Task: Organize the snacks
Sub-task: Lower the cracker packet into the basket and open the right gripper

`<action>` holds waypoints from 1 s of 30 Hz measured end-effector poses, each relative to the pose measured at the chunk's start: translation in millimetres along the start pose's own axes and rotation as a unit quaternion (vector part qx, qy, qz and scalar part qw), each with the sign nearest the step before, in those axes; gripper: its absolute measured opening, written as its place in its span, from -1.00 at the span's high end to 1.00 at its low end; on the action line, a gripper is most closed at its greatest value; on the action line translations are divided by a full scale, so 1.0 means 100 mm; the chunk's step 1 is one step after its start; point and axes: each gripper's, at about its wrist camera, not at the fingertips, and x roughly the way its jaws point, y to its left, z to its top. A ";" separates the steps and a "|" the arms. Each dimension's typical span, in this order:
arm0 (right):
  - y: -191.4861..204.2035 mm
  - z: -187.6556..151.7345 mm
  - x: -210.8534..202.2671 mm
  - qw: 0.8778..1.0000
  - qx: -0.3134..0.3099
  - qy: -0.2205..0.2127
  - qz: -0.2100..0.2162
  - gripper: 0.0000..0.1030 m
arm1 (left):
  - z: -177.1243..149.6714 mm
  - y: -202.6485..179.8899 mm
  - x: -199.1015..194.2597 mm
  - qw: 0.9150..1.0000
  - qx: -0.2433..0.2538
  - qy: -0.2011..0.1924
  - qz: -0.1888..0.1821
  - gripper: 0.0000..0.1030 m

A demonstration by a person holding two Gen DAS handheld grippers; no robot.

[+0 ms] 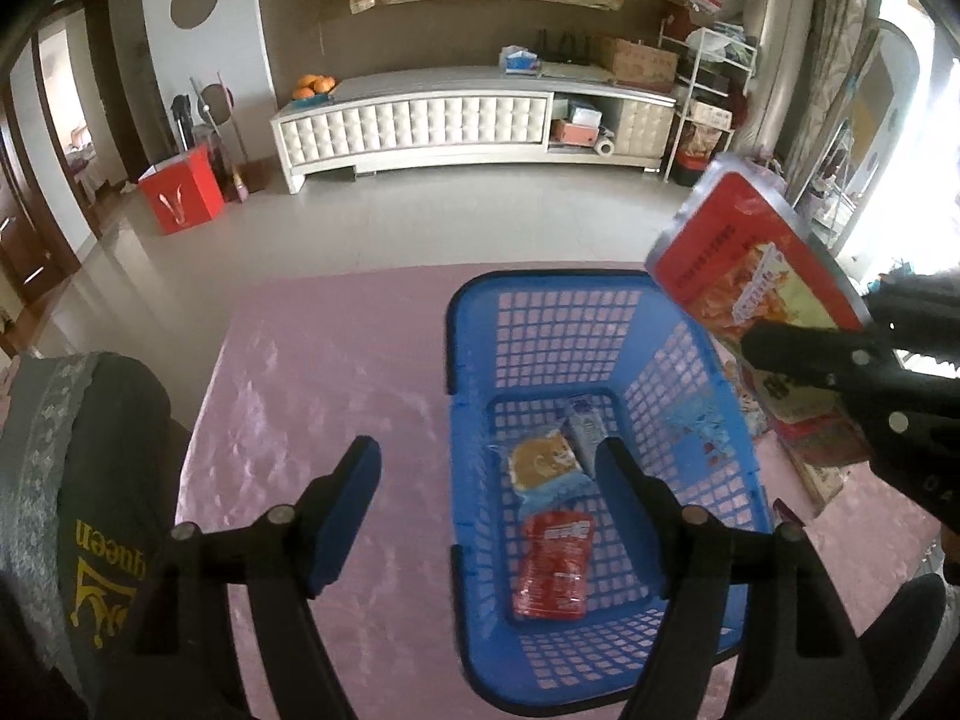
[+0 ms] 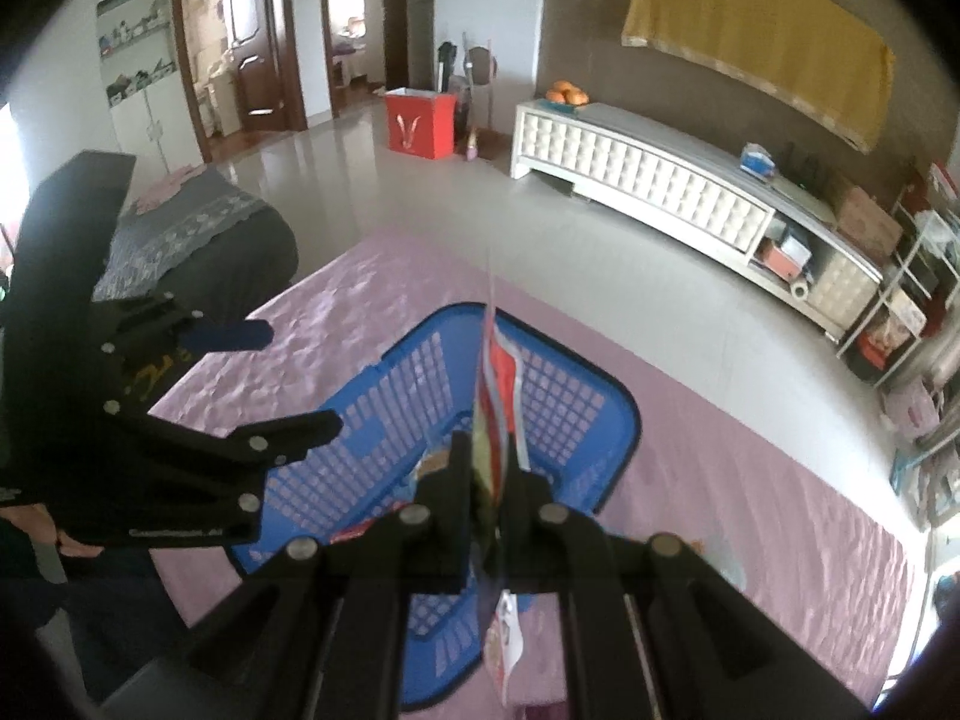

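A blue plastic basket [image 1: 540, 300] stands on the pink cloth. On its floor lie a red packet [image 1: 552, 564], an orange and blue packet [image 1: 543, 465] and a small white and blue packet [image 1: 585, 426]. My left gripper [image 1: 486, 468] hangs open above the basket's left side with nothing between its fingers; it also shows at the left of the right wrist view as the left gripper [image 2: 300, 378]. My right gripper [image 2: 489, 456] is shut on a large red snack bag [image 1: 750, 264], held up over the basket's far right corner. In the right wrist view the bag [image 2: 498, 378] appears edge-on.
The pink cloth [image 1: 330, 372] covers the table. Several more snack packets [image 1: 804, 438] lie right of the basket. A grey cushioned seat [image 1: 78, 480] stands at the left edge. Beyond the table are tiled floor, a red box [image 1: 180, 195] and a white cabinet [image 1: 420, 120].
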 end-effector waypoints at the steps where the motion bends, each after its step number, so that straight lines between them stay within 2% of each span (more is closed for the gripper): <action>1: 0.01 0.02 0.04 1.000 -0.009 -0.001 0.003 0.81 | 0.00 0.02 0.03 1.000 -0.001 0.005 -0.001 -0.40; 6: 0.02 0.09 0.35 0.999 -0.047 0.017 -0.003 0.81 | 0.03 0.08 0.16 1.000 0.002 0.018 -0.003 -0.40; 11: -0.02 0.08 0.73 0.997 -0.056 0.042 0.045 0.81 | 0.06 0.05 0.29 1.000 0.011 0.027 -0.002 -0.40; 16: 0.03 0.04 0.98 0.993 -0.095 0.065 0.019 0.81 | 0.04 0.02 0.44 0.999 0.011 0.038 -0.003 -0.40; 19: 0.05 0.03 1.07 0.990 -0.131 0.059 -0.010 0.81 | 0.02 0.03 0.52 0.999 0.009 0.043 -0.001 -0.40; 23: 0.02 0.05 1.12 0.989 -0.144 0.043 -0.010 0.76 | -0.02 0.07 0.59 0.999 0.002 0.053 -0.001 -0.40; 25: 0.02 0.05 1.15 0.989 -0.141 0.047 -0.025 0.39 | -0.02 0.09 0.60 0.998 0.000 0.056 0.000 -0.40; 26: 0.01 0.04 1.15 0.989 -0.138 0.047 -0.033 -0.22 | -0.03 0.08 0.60 0.998 0.000 0.057 -0.001 -0.43; 27: 0.01 0.04 1.14 0.989 -0.136 0.044 -0.038 -0.60 | -0.04 0.08 0.60 0.998 0.001 0.058 0.001 -0.44; 28: 0.01 0.04 1.10 0.988 -0.136 0.032 -0.059 -0.70 | -0.05 0.08 0.58 0.998 0.002 0.055 0.002 -0.45; 30: -0.02 0.04 1.01 0.990 -0.124 0.014 -0.065 -0.78 | -0.06 0.07 0.54 0.999 0.002 0.053 0.002 -0.45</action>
